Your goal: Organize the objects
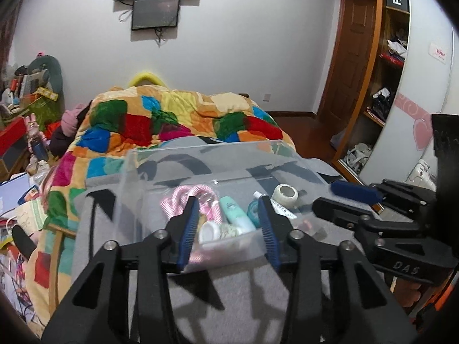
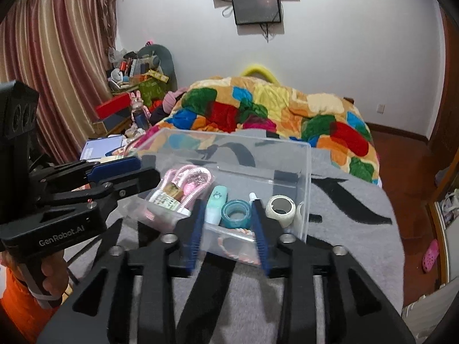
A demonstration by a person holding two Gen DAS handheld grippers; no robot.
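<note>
Bin (image 2: 308,172) holds tape (image 2: 236,210) — gauze roll (image 2: 280,207) beside.

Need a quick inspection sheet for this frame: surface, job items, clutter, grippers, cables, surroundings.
Surface: grey blanket with black pattern laid over a bed.
Job's things: clear plastic bin on the blanket, holding a pink cord, mint tube, teal tape roll and white tape roll.
Clutter: heaped items on the side table by the bed.
Grippers: left gripper and right gripper both open, at the bin's near wall, holding nothing.
Cables: wires hang under the wall screen.
Surroundings: patchwork quilt, curtain, wardrobe shelves.
</note>
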